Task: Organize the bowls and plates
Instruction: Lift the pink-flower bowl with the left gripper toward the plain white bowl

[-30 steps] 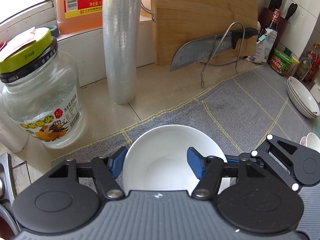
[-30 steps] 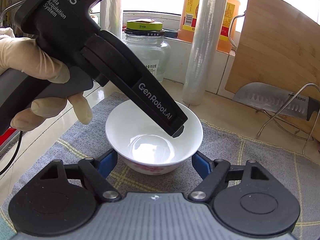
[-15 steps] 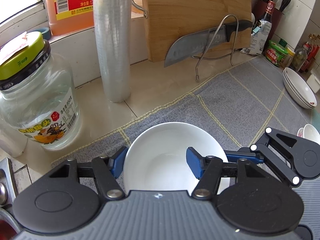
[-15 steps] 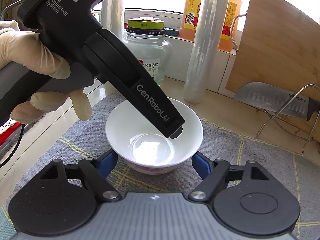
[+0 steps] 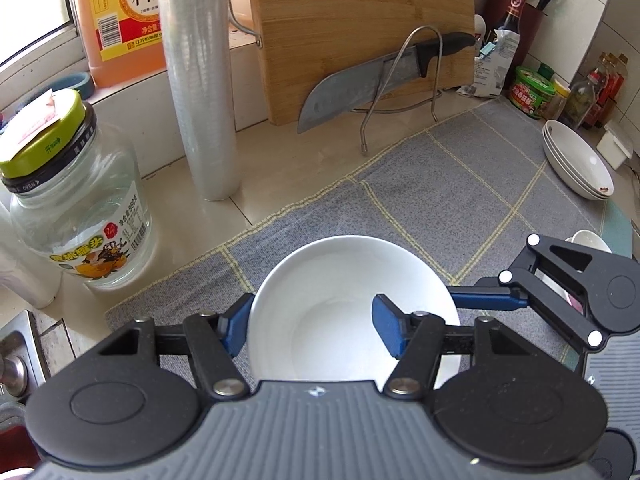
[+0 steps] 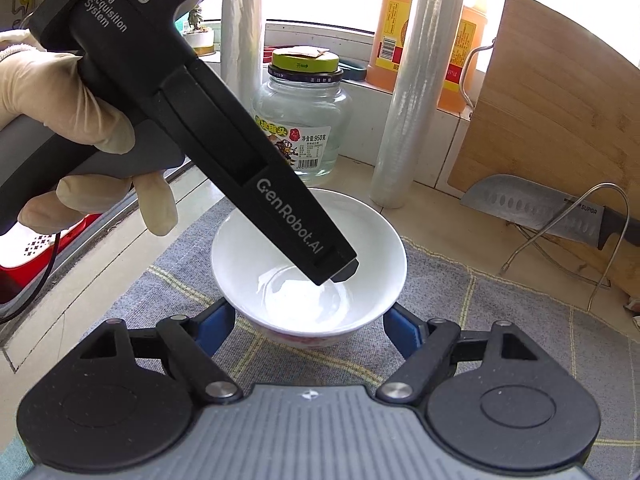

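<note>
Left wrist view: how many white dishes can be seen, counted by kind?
Deep bowl, pinched at its rim by the left gripper: 1
Shallow plates, stacked at the far right: 3
Small cup or bowl, partly hidden: 1
Total: 5

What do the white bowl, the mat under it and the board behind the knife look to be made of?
White bowl: likely glazed ceramic; glossy, reflective inside. Mat: woven fabric; speckled grey weave, yellow grid lines. Board: probably bamboo or wood; pale striped grain, matte.
</note>
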A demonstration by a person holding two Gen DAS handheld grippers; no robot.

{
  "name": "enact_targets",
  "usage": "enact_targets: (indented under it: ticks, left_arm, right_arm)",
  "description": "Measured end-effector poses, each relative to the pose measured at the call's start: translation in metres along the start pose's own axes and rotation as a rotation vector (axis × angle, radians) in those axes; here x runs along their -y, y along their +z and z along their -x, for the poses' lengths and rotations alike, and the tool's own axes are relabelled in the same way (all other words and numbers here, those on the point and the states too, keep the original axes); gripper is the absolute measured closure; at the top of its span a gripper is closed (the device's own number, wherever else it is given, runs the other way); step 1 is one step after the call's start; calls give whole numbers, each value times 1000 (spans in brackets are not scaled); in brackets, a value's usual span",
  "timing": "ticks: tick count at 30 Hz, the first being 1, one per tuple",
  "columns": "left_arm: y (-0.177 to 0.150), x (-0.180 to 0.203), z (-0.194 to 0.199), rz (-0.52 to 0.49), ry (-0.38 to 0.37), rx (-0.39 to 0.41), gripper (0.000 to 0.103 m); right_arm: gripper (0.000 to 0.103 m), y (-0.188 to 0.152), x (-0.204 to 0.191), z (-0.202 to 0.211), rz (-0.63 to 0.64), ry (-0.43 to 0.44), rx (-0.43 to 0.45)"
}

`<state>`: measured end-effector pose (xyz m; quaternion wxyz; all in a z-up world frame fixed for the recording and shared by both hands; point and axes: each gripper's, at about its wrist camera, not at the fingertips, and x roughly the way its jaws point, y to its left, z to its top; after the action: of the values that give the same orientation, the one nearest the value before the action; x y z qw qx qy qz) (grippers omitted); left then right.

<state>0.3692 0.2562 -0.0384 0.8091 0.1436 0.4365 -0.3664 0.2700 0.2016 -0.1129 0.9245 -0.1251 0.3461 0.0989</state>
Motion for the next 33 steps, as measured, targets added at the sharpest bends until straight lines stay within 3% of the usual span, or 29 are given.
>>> enact_targets:
  ticks: [19,33]
  left_arm:
    - [1,83,34,-29,-1,13,41]
    - [16,146,34,-110,-27,24,41]
  right_arm:
    - [18,-36,28,83,-10,18,7]
    - [18,-65,58,128,-50,-39,26]
